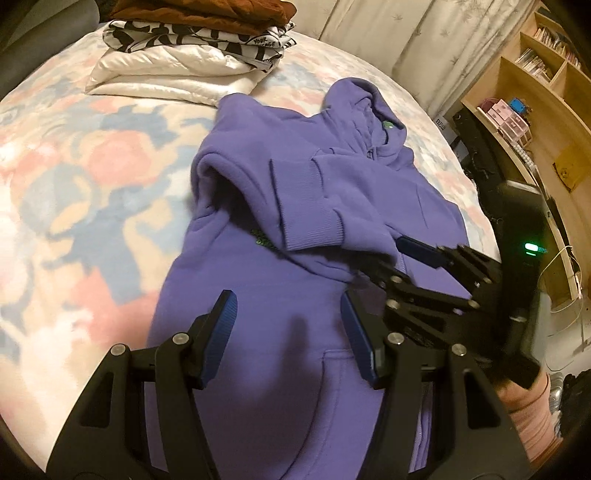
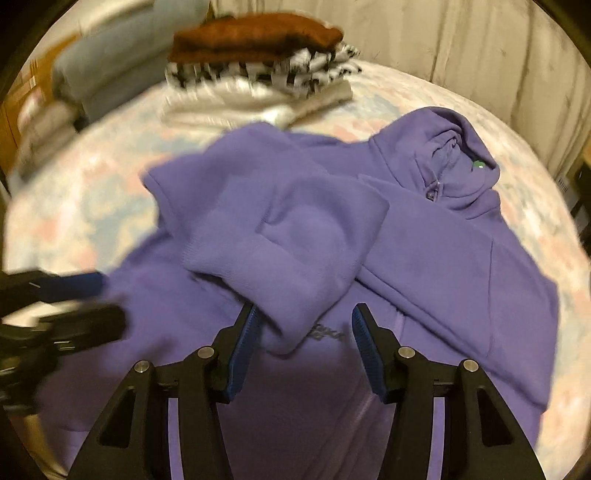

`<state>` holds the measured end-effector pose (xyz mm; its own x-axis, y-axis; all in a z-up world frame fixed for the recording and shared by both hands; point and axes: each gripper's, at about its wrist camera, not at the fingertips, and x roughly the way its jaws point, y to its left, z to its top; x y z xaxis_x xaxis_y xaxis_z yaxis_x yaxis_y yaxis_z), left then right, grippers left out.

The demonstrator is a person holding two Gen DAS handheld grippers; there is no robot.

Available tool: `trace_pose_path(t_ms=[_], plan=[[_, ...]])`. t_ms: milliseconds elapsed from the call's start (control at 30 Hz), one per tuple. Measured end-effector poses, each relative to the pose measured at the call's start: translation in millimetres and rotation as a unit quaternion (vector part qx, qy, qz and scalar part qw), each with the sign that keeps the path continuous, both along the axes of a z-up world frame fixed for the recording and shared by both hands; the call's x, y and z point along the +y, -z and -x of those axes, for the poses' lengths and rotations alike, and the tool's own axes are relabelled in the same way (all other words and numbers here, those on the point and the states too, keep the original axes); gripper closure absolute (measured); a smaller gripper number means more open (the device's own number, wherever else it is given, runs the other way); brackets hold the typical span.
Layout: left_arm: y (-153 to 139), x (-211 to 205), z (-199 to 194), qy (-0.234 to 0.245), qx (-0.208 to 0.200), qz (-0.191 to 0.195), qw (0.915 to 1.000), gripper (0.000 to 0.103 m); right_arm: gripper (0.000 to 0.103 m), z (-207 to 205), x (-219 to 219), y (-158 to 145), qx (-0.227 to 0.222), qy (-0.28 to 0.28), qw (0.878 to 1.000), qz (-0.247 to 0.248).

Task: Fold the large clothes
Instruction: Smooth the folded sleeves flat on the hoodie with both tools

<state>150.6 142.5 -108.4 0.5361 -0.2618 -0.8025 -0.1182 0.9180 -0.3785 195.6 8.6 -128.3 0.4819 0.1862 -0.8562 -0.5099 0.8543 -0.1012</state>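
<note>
From my left gripper's camera, the bed (image 1: 74, 177) spread out under a pale bedspread with pink and blue flowers, a light curtain (image 1: 406, 33) hung behind it, and wooden shelves (image 1: 524, 96) stood off to the right with small boxes and what looked like rows of discs or books in their compartments, too small to tell apart. At the far end of the bed sat a stack of folded clothes (image 1: 192, 48), a brown piece on top, a black-and-white print under it and a cream one at the bottom. The purple hoodie (image 1: 258, 280) lay flat on the bed with its hood pointing away from me and both sleeves folded across the chest, cuffs near the middle. My left gripper (image 1: 288, 332) hung over the lower front above the pocket, its jaws standing apart with nothing between the blue pads. My right gripper (image 1: 424, 254) was just beside it on the right, near the sleeve cuff. From the right camera, blurred at the edges, I saw the same bed (image 2: 92, 192), curtain (image 2: 461, 40) and stack of folded clothes (image 2: 258, 62). My right gripper (image 2: 304, 343) was partly open over the hoodie (image 2: 443, 258), the folded sleeve's cuff lying just ahead of its tips without being pinched. My left gripper (image 2: 74, 295) showed at the left edge, too smeared to judge.
</note>
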Motion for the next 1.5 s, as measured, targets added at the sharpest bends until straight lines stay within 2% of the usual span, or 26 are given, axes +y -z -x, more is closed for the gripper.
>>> trace_pose_path(t_ms=[100,133,167,200,267,333,400,467,500,533,600,633,667,700,767,833,900,967,1167,1267,1433,1500], plan=[[3,0,-2,-0.001,0.005,-0.003,1.0,0.048,0.053,-9,6,12,-0.005,-0.001,1.0,0.025],[3,0,-2,-0.001,0.004,-0.005,1.0,0.048,0.059,-11,8,14,-0.006,-0.002,1.0,0.025],[3,0,-3,-0.001,0.002,-0.008,1.0,0.048,0.078,-14,8,15,-0.005,-0.001,1.0,0.02],[2,-1,-2,-0.001,0.0,-0.014,0.9999,0.048,0.084,-18,8,14,0.007,-0.002,1.0,0.007],[2,-1,-1,0.0,-0.003,-0.019,0.9998,0.048,0.091,-25,4,8,0.011,0.002,1.0,-0.013],[2,0,0,0.0,-0.004,-0.019,0.9998,0.048,0.093,-28,0,-8,-0.018,0.005,0.999,-0.029],[2,0,0,-0.001,-0.004,-0.014,0.9999,0.048,0.095,-29,-13,-34,-0.055,0.017,0.995,-0.08],[2,1,0,-0.002,-0.006,-0.01,0.9999,0.048,0.095,-34,-47,-62,-0.086,0.069,0.979,-0.173],[2,1,1,-0.003,-0.006,-0.01,0.9999,0.048,0.095,-38,-68,-69,-0.088,0.108,0.966,-0.219],[2,0,1,-0.003,-0.007,-0.009,0.9999,0.048,0.095,-43,-97,-69,-0.073,0.168,0.943,-0.276],[3,-1,0,-0.001,-0.006,-0.006,1.0,0.048,0.095,-55,-145,-41,0.007,0.28,0.897,-0.341],[5,-3,-1,0.001,-0.003,-0.004,1.0,0.048,0.093,-59,-158,-23,0.047,0.316,0.882,-0.347],[7,-5,-2,0.005,0.0,-0.004,1.0,0.048,0.093,-63,-165,-3,0.087,0.334,0.877,-0.335],[8,-7,-2,0.006,0.002,-0.005,1.0,0.048,0.093,-66,-169,20,0.129,0.345,0.879,-0.303],[10,-12,-3,0.01,0.003,-0.01,0.9999,0.048,0.09,-63,-173,43,0.161,0.35,0.883,-0.27],[11,-15,-5,0.015,0.003,-0.019,0.9997,0.048,0.083,-57,-177,46,0.155,0.333,0.892,-0.265],[12,-16,-9,0.016,0.004,-0.024,0.9996,0.048,0.067,-53,-183,39,0.131,0.329,0.9,-0.256],[12,-15,-15,0.018,0.003,-0.031,0.9994,0.048,0.059,-48,-191,32,0.109,0.33,0.902,-0.258],[3,0,-50,0.007,-0.011,-0.075,0.9971,0.048,0.059,-62,-233,17,0.072,0.331,0.903,-0.265],[1,16,-76,-0.016,-0.012,-0.066,0.9976,0.048,0.059,-81,-244,9,0.06,0.319,0.908,-0.266],[17,28,-124,-0.048,0.015,-0.079,0.9956,0.048,0.059,-116,-242,2,0.04,0.299,0.922,-0.244],[29,27,-139,-0.06,0.033,-0.089,0.9937,0.048,0.059,-136,-239,7,0.049,0.298,0.925,-0.229]])
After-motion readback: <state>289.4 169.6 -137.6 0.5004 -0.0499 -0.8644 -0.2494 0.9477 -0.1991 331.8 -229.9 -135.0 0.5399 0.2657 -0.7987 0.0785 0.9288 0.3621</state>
